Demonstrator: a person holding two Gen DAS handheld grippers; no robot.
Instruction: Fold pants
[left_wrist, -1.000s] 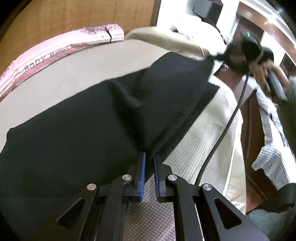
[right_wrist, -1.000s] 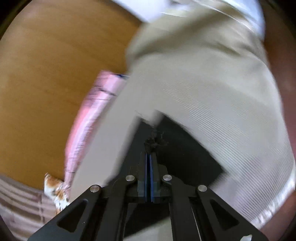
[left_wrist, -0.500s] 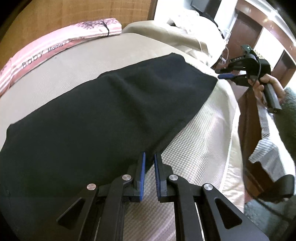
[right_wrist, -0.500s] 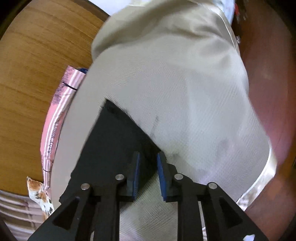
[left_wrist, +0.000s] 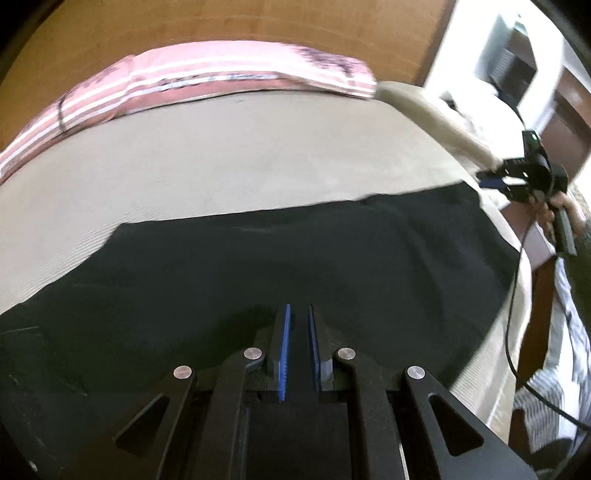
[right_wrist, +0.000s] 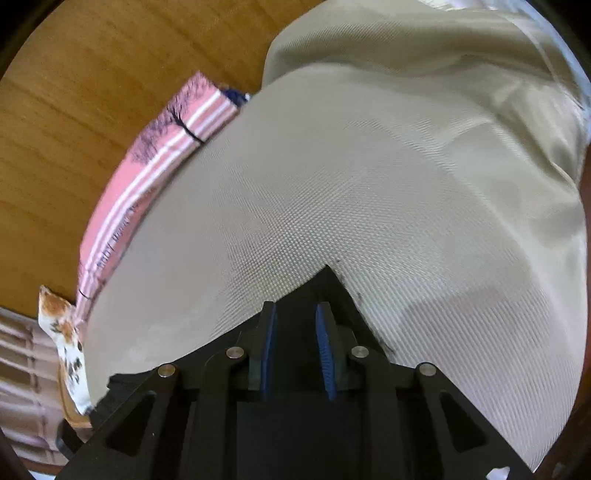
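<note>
The black pants (left_wrist: 295, 266) lie flat on the beige bed cover (left_wrist: 221, 166), across the middle and lower part of the left view. The left gripper (left_wrist: 298, 317) is nearly closed with nothing between its pads. The right gripper (right_wrist: 295, 314) has just been opening; it stands apart and empty over a pants corner at the lower centre.

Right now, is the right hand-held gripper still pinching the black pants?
Apart. In the right wrist view the right hand-held gripper has just opened; its blue pads stand clear with an empty gap above the pants corner.
</note>
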